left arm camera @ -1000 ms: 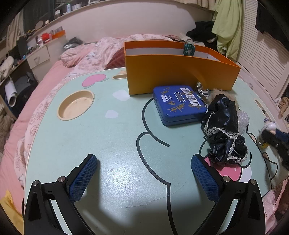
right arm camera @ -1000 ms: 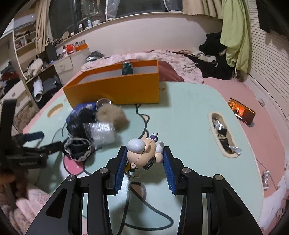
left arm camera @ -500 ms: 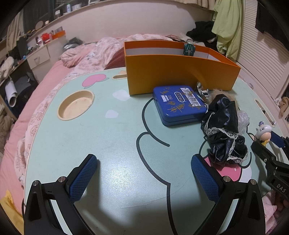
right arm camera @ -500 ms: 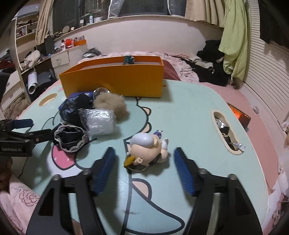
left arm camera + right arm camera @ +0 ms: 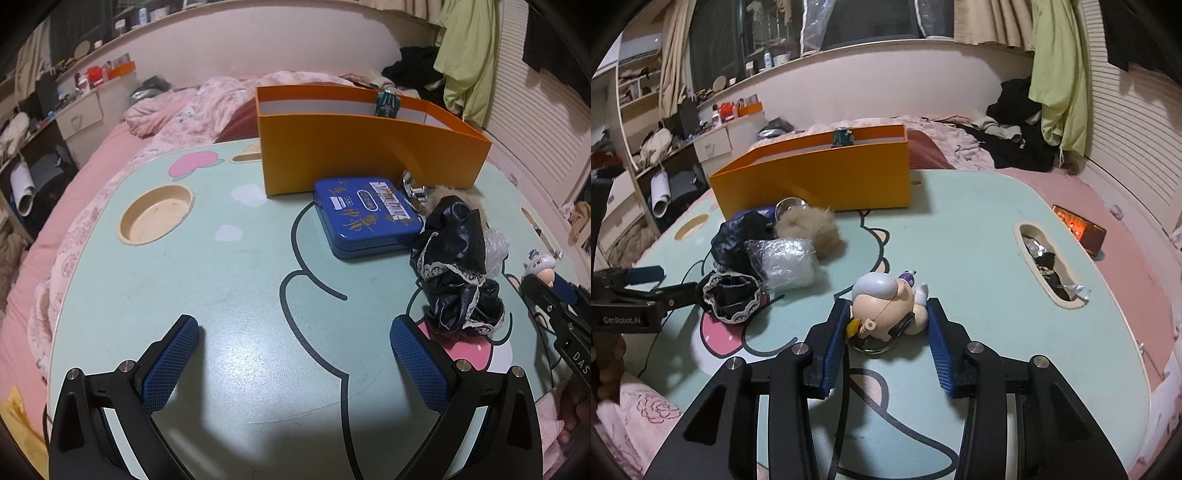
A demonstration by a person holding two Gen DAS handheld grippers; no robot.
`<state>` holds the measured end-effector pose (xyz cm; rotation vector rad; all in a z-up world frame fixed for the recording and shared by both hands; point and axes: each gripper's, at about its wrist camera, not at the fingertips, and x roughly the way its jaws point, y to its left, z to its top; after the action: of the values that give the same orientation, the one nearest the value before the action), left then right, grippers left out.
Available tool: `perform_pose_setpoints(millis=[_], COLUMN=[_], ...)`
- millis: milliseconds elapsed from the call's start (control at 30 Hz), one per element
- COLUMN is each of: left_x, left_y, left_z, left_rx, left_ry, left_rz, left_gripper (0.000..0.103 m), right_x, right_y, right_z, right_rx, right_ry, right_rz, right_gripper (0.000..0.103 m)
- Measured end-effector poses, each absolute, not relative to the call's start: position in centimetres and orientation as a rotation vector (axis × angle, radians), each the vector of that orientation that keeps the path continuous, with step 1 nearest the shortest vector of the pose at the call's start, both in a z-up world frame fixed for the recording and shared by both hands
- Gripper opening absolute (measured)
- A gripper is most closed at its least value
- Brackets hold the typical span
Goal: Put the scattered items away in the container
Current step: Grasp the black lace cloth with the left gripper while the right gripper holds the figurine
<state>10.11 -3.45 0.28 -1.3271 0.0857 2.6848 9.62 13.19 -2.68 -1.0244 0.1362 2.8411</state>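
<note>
The right claw (image 5: 888,338) sits low on the worktop (image 5: 960,236) with its 2 blue pads on either side of the small doll figure (image 5: 886,306). The left pad looks to be touching the doll's head, while a thin gap may remain at the right pad, so the grip is closing or only just made; I judge it clenched on the doll, though not with certainty. The low, level approach makes sense: the doll lies on its side on a metal ring, and pads straddling its widest part give the firmest hold for a lift.

The doll's long axis runs roughly across the claw's opening, the grey-haired head toward the left pad, the white feet toward the right pad, the face turned down and toward the camera. It lies well in front of the orange container (image 5: 816,177), out in the open part of the worktop.

The left claw (image 5: 291,365) is released, its pads spread wide over bare worktop, grasping nothing; it seems parked out of the way while the right one works. Against the front of the orange container lie a blue tin (image 5: 365,216), a black lace-trimmed garment (image 5: 458,266), a fur pompom (image 5: 812,229) and a clear plastic packet (image 5: 783,262), all still outside it. A small green toy car (image 5: 842,137) shows at the far wall of the orange container.
</note>
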Motion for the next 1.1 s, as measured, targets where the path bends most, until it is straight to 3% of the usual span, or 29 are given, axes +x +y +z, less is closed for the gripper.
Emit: perform_pose_setpoints(millis=[167, 367, 533, 600, 633, 800, 833, 867, 967, 1100], left_x=[10.9, 13.6, 14.4, 13.8, 13.2, 10.2, 9.8, 9.8, 10.2, 11.7], left_y=[-3.4, -3.3, -0.1, 1.4, 2.0, 3.9, 4.4, 4.8, 4.5, 2.4], left_z=[1.4, 5.5, 6.1, 5.1, 4.7, 3.3, 2.8, 2.2, 2.1, 2.8], left_rx=[-1.254, -0.949, -0.889, -0.947, -0.986, -1.113, -1.139, -1.169, -1.163, -1.127], left_ry=[0.097, 0.054, 0.152, 0.201, 0.205, 0.157, 0.168, 0.182, 0.161, 0.074], left_rz=[2.738, 2.76, 2.592, 2.536, 2.512, 2.406, 2.389, 2.375, 2.374, 2.377], left_gripper=[0.103, 0.101, 0.084, 0.065, 0.062, 0.056, 0.052, 0.038, 0.03, 0.029], right_x=[9.6, 9.6, 9.6, 9.6, 9.6, 9.6, 9.6, 9.6, 9.6, 9.6], right_y=[13.4, 13.5, 13.5, 13.5, 13.5, 13.5, 13.5, 13.5, 13.5, 13.6], right_z=[-2.6, -2.7, -2.7, -2.7, -2.7, -2.7, -2.7, -2.7, -2.7, -2.8], right_rx=[-1.019, -1.019, -1.02, -1.019, -1.019, -1.019, -1.019, -1.019, -1.019, -1.019], right_ry=[0.155, 0.166, 0.165, 0.167, 0.167, 0.171, 0.171, 0.17, 0.17, 0.173], right_rz=[2.84, 2.843, 2.844, 2.845, 2.845, 2.847, 2.847, 2.847, 2.847, 2.849], right_gripper=[0.043, 0.043, 0.043, 0.043, 0.043, 0.043, 0.043, 0.043, 0.043, 0.043])
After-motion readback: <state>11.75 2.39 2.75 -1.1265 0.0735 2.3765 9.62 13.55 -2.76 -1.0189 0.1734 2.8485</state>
